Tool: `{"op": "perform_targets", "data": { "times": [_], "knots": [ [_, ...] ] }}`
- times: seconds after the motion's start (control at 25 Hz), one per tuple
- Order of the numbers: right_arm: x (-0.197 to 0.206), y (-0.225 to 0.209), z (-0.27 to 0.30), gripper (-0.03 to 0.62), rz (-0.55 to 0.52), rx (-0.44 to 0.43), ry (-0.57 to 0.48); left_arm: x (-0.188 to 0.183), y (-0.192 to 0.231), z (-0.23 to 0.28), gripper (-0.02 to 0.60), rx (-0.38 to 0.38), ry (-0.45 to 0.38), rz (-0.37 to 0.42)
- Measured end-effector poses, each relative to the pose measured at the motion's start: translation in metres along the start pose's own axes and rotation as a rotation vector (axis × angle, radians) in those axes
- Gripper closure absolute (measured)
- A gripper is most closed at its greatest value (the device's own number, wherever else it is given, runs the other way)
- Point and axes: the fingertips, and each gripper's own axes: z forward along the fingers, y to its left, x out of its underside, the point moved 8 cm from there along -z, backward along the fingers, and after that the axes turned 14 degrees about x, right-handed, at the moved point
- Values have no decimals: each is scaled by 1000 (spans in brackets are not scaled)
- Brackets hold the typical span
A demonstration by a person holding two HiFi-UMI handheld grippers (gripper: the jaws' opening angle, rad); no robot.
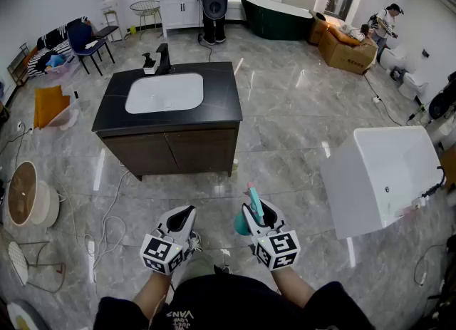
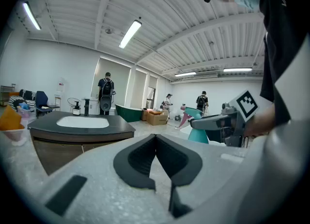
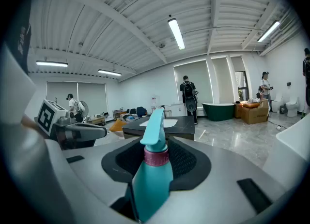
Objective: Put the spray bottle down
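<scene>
The spray bottle (image 3: 151,179) stands upright between the jaws of the right gripper (image 1: 255,214), which are pinched against its body on both sides. Its neck and trigger head rise above the jaw tips, and the nozzle points forward, away from the person. The bottle is held in the air over the floor (image 1: 285,115) and rests on nothing.

The bottle is teal, with a tapering body, a magenta collar at the neck and a teal trigger head.

Just to the left of the right gripper, and level with it, is the left gripper (image 1: 182,216). Its dark pads are pressed together at the tips with nothing between them.

Below both tools is glossy grey marble-look tile. Ahead of them, well apart, stands a dark wooden vanity (image 1: 171,147) with a black top. A white basin (image 1: 164,93) is set into the top, with a black faucet (image 1: 161,58) at its far edge. To the right of the right gripper is a white bathtub (image 1: 385,179). Far beyond the vanity are a dark green tub (image 1: 274,15), cardboard boxes (image 1: 347,49) and a standing person (image 1: 214,1) with a backpack. The ceiling is white and ribbed, with strip lights.
</scene>
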Motion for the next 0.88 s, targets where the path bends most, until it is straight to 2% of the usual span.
{"op": "perform_targets", "data": {
  "times": [0.24,0.44,0.64,0.88],
  "knots": [
    [3,1,-8,442,21,-20,1,3,-13,-3,571,1,3,-1],
    [3,0,1,442,38,-28,-6,5,-8,-1,571,-2,4,-5],
    [-7,8,28,442,37,-26,-4,-1,20,-2,571,-12,1,-12],
    [-25,21,78,442,41,-1,-15,-15,76,-1,571,-8,-2,-13]
  ]
}}
